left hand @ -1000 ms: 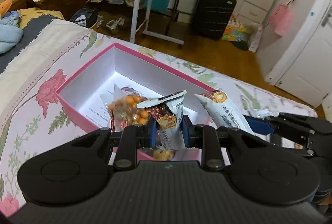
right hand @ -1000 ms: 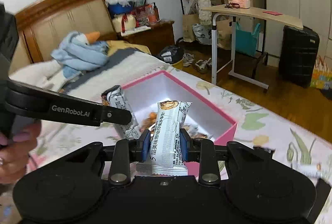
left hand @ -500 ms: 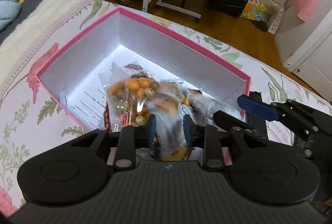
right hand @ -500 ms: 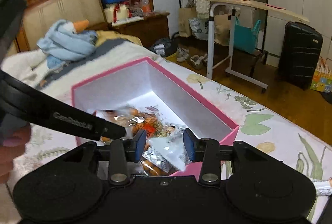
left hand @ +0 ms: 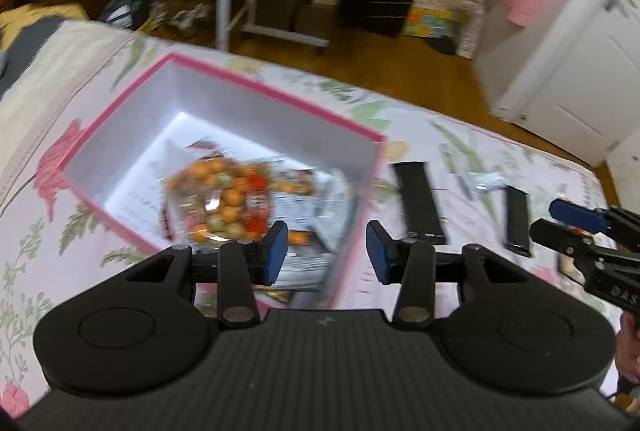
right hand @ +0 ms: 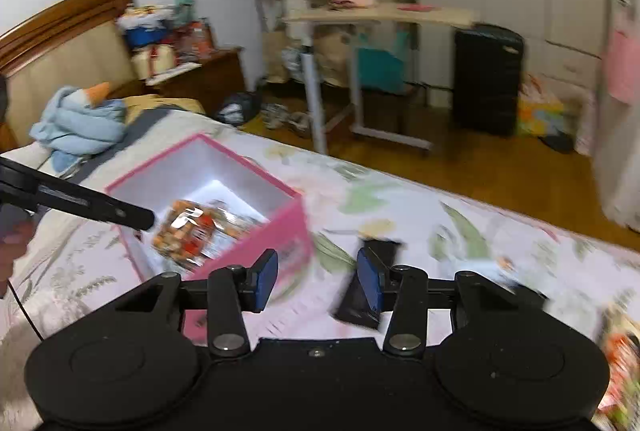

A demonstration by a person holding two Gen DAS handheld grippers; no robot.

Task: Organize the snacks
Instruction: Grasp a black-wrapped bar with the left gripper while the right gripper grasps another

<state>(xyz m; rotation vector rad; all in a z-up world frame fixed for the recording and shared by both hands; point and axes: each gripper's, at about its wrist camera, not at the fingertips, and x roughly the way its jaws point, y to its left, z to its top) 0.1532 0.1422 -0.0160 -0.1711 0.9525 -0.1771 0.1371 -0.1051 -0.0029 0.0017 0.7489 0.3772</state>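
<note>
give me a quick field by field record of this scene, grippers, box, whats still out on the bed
left gripper: open, nothing between its fingers, over the box's near corner
right gripper: open, empty, over the bedspread right of the box
pink cardboard box with white inside: open, on the floral bedspread
box contents: clear bag of orange and green snacks, plus silvery packets, blurred
still outside: two black flat packets on the bedspread, right of the box
image quality: motion blur
</note>
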